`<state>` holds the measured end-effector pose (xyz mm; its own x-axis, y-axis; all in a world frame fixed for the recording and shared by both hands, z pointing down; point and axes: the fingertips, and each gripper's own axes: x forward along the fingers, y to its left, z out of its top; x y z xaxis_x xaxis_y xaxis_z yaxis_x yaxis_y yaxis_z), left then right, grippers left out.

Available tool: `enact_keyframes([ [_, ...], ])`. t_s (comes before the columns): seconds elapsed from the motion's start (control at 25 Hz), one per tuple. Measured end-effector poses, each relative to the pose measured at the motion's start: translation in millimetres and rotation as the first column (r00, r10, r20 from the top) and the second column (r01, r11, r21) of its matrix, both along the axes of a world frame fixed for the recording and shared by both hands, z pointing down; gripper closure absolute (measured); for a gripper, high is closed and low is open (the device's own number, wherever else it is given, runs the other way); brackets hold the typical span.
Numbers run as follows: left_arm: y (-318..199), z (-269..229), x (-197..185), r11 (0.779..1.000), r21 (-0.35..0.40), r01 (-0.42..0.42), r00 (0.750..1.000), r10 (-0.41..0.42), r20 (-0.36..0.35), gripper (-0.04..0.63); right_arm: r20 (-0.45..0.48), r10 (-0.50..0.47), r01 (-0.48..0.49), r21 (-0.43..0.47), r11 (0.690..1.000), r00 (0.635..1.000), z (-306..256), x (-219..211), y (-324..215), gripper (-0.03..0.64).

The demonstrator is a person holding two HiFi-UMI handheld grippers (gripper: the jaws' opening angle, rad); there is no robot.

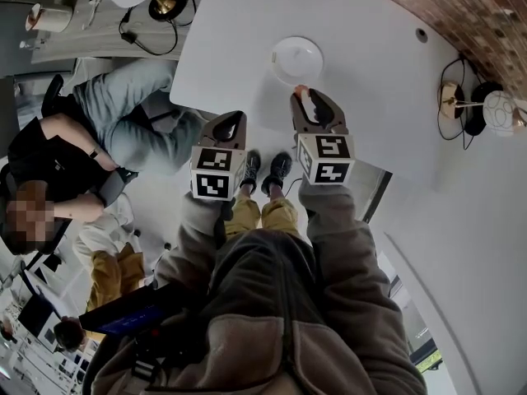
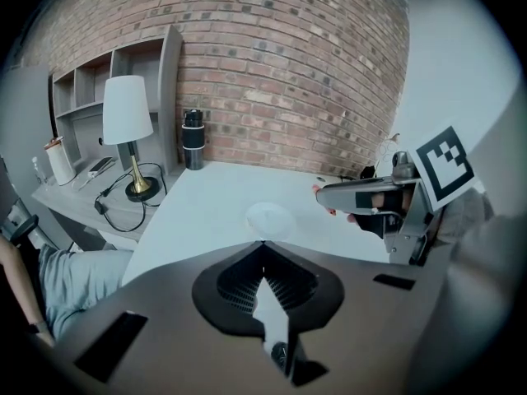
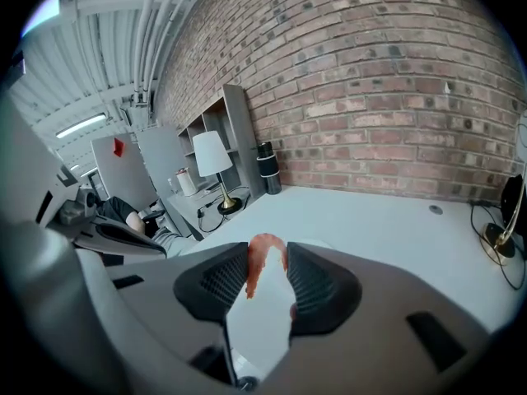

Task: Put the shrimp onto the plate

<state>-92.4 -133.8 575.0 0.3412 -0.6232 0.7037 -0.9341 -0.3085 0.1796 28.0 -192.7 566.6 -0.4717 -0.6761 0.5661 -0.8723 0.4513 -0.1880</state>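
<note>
White table (image 1: 362, 64); plate (image 1: 296, 59) near its front edge. Right gripper (image 1: 309, 101) sits just short of the plate, jaws pinching the shrimp (image 3: 265, 257), probably ready to set down. Left gripper (image 1: 234, 120) is off to the side, jaws pressed together, empty, apparently not needed.

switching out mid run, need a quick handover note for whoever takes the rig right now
Left hand-held gripper: jaws together at the tips, nothing between them, held beside the right one.
Right hand-held gripper: closed on the shrimp, which sticks out past the tips.
Plate: on the white table, bare, just ahead of the right gripper's tips.
Done: shrimp picked up and brought to the plate's near rim.
Left: carry it over the plate, lower, open the jaws, draw back.
</note>
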Motion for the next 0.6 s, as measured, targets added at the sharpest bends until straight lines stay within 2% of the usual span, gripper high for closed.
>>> enact_keyframes([
  [0.6, 6.3, 31.1, -13.8, 0.997, -0.069, 0.036, 0.999, -0.037, -0.009, 0.591, -0.042, -0.010, 0.006, -0.111, 0.994, 0.999, 69.6, -0.7, -11.2, 0.468],
])
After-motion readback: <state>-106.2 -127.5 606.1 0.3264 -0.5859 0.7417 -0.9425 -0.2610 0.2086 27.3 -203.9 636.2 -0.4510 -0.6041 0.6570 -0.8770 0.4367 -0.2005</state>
